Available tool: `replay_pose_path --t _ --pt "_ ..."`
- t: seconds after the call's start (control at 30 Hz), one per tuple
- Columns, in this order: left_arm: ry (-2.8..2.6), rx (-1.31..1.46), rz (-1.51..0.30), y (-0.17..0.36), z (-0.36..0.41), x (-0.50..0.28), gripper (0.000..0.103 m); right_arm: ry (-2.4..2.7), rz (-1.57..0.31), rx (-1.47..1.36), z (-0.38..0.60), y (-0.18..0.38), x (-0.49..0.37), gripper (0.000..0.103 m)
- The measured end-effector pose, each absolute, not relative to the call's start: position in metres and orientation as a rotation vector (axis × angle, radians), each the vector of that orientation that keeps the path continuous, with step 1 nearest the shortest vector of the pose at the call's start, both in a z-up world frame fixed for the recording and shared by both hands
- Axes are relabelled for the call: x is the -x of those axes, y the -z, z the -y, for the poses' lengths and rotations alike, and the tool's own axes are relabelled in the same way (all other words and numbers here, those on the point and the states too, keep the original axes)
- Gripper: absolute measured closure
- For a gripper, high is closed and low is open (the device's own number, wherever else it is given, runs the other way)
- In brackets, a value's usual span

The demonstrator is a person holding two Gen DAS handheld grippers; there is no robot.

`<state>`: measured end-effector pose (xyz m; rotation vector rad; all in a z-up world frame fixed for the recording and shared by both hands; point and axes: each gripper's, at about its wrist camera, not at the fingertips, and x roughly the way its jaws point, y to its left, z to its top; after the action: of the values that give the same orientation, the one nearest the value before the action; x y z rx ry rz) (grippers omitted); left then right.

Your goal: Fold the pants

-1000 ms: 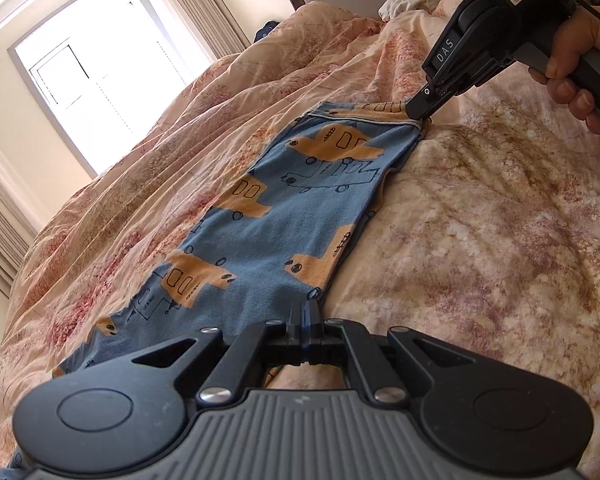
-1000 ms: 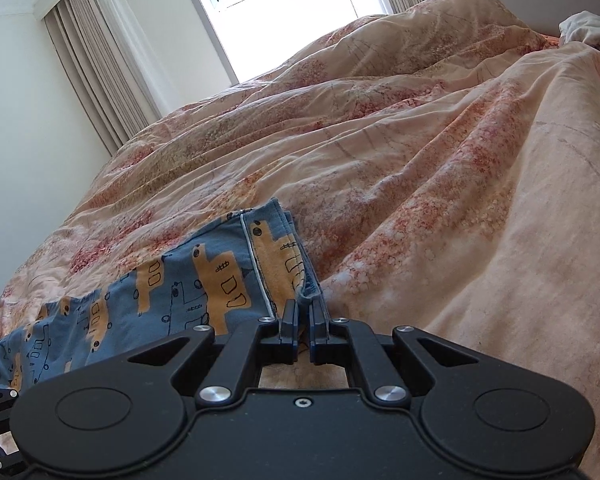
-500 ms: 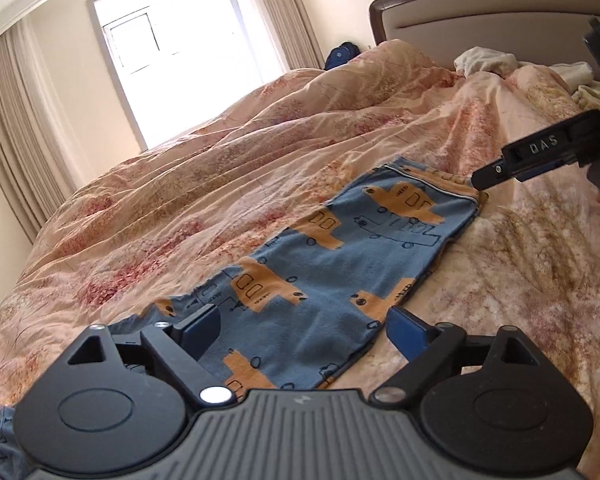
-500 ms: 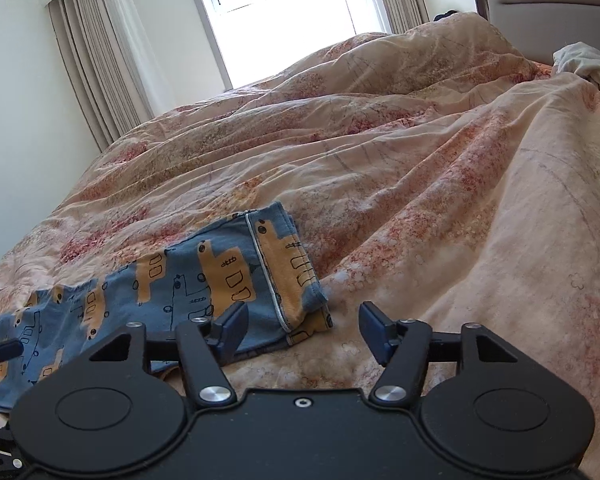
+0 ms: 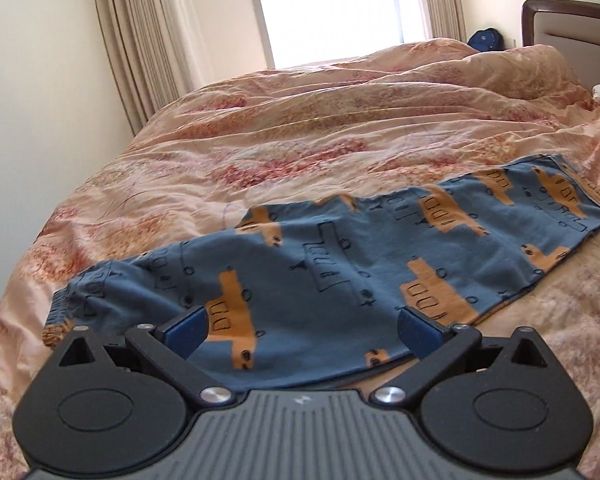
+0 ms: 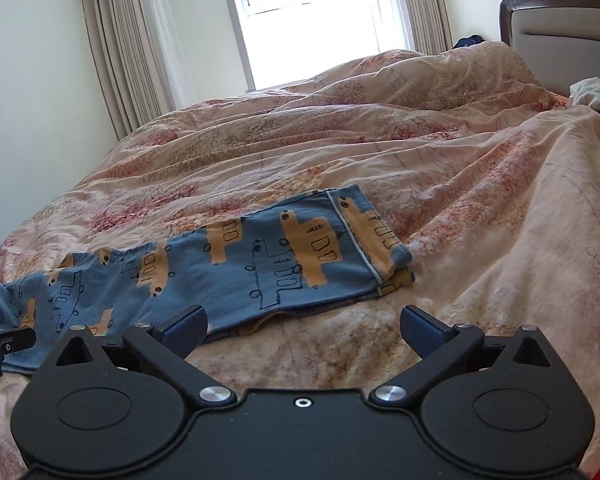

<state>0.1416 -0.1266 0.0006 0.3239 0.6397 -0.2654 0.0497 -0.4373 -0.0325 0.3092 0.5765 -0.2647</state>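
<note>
Both tools released — pants [image 5: 340,272] lie flat on duvet [image 5: 300,128].

— What's the room like from where you stand?
— Bright. A window [image 6: 306,20] on the far wall lets in strong daylight, with beige curtains [image 6: 128,52] hanging on both sides. The walls [image 6: 28,92] are plain cream.
— And the bed?
— A rumpled peach floral duvet [image 6: 380,140] covers it, and a dark wooden headboard [image 6: 560,16] with a pale padded panel stands at the right.
</note>
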Motion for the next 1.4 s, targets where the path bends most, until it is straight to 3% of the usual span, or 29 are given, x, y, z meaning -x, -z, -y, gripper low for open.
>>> replay_pose_path --t 0.37,0.67,0.9,1.17,1.27,1.33,1.4 --pt "0.17 -0.294 -0.659 0.0 0.059 -0.171 0.0 0.08 -0.636 -0.143 0.343 0.05 -0.101 0.001" --pt "0.438 -0.501 -0.533 0.009 0.097 -0.21 0.0 -0.24 -0.64 -0.14 0.341 0.028 -0.194 0.001" --pt "0.507 -0.503 -0.661 0.05 0.111 -0.222 0.001 -0.506 -0.704 -0.205 0.328 0.013 -0.302 0.01" --pt "0.528 -0.299 -0.682 0.069 0.08 -0.227 0.0 -0.663 -0.806 -0.122 0.276 0.035 -0.392 0.027" --pt "0.528 -0.307 -0.662 0.073 0.079 -0.225 0.0 -0.725 -0.869 -0.044 0.263 0.041 -0.409 0.051" --pt "0.527 -0.312 -0.651 0.074 0.08 -0.224 0.0 -0.756 -0.884 -0.004 0.258 0.041 -0.41 0.075" --pt "0.528 -0.307 -0.647 0.075 0.079 -0.225 0.0 -0.782 -0.886 0.025 0.256 0.039 -0.405 0.09"
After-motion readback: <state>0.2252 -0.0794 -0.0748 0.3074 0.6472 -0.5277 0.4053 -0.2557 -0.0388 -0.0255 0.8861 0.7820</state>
